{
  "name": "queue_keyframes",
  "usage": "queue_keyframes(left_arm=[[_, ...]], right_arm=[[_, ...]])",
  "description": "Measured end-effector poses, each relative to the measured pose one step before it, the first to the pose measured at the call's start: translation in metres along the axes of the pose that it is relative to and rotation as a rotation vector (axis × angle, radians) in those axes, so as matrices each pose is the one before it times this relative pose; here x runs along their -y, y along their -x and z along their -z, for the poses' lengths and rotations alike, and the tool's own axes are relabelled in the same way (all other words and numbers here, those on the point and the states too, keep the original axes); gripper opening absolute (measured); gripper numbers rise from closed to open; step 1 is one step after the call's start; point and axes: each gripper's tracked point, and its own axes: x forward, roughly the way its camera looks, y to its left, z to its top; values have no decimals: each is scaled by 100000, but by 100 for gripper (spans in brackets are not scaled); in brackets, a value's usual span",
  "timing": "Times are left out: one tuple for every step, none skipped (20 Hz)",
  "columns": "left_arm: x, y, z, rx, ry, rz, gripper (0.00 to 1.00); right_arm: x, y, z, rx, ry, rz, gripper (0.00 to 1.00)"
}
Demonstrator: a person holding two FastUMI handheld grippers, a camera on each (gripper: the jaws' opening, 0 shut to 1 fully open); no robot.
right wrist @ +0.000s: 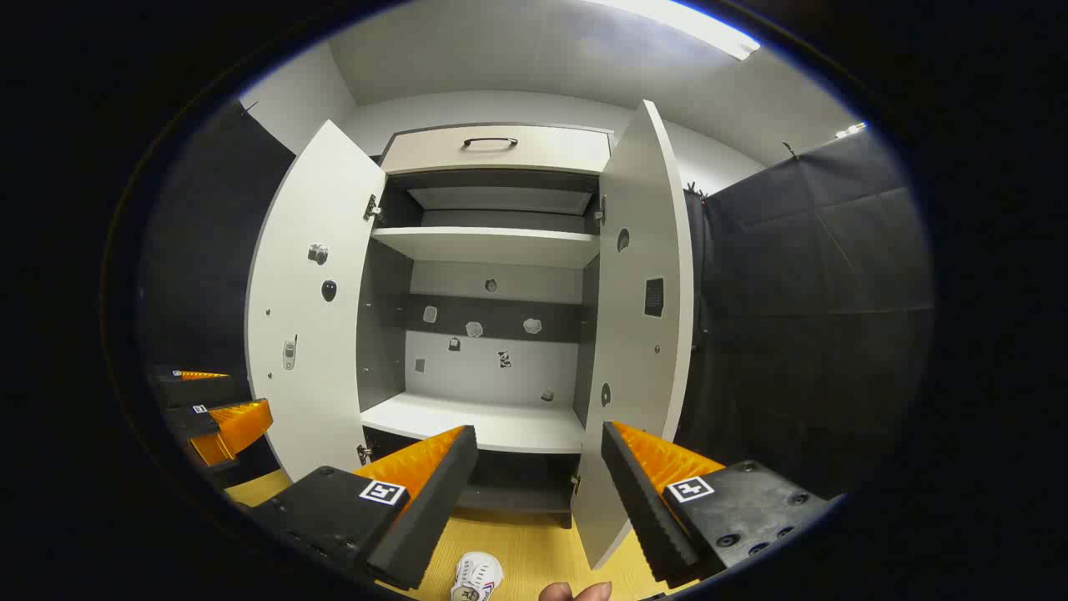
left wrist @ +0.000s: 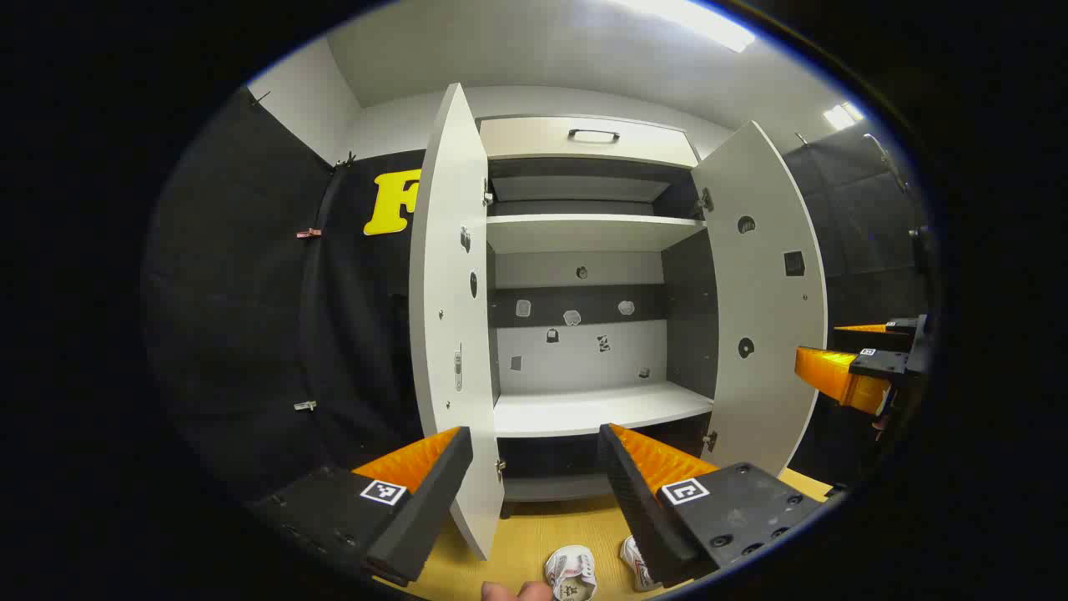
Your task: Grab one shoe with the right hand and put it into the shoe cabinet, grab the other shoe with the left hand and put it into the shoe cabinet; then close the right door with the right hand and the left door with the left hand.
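The shoe cabinet (left wrist: 584,409) (right wrist: 492,430) stands ahead with both doors swung wide: left door (left wrist: 450,317) (right wrist: 313,309), right door (left wrist: 763,300) (right wrist: 647,334). Its shelves are bare. Two white shoes (left wrist: 571,574), (left wrist: 636,561) lie on the wooden floor at the bottom of the left gripper view; one white shoe (right wrist: 477,578) shows in the right gripper view. My left gripper (left wrist: 534,455) is open, above the shoes, holding nothing. My right gripper (right wrist: 538,455) is open too, also empty. The right gripper (left wrist: 851,367) appears at the right edge of the left gripper view, and the left gripper (right wrist: 213,409) at the left edge of the right gripper view.
A drawer with a dark handle (left wrist: 594,135) (right wrist: 491,143) tops the cabinet. Black cloth walls (left wrist: 250,317) (right wrist: 818,317) close in both sides. A fingertip (left wrist: 517,591) (right wrist: 576,592) shows at the bottom edge. The floor (left wrist: 534,534) is light wood.
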Motion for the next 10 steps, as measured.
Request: queue_keyframes(left_arm=[[4,8,39,51,-4,-16,94],[-4,-24,1,-72,50,-41,94],[-5,18,41,2,55,11,94],[-2,5,-63,24,71,-51,94],[79,-36,61,44,38,26,94],[31,20,-55,84,-5,52,94],[-2,26,51,46,-133,44,94],[15,31,-9,24,-229,68,95],[-63,1,24,31,-190,-59,95],[-47,20,-68,67,-62,-56,95]], right_arm=[[4,-7,-15,70,77,28,98],[-31,26,-40,36,109,-69,97],[-4,24,27,-104,101,-41,97],[-42,20,28,-95,60,-63,98],[-29,20,-12,-53,30,-22,98],[21,45,-9,46,2,29,97],[-15,-40,-34,96,57,124,97],[54,53,39,11,33,129,97],[78,52,8,69,34,118,97],[22,-79,14,69,53,251,97]])
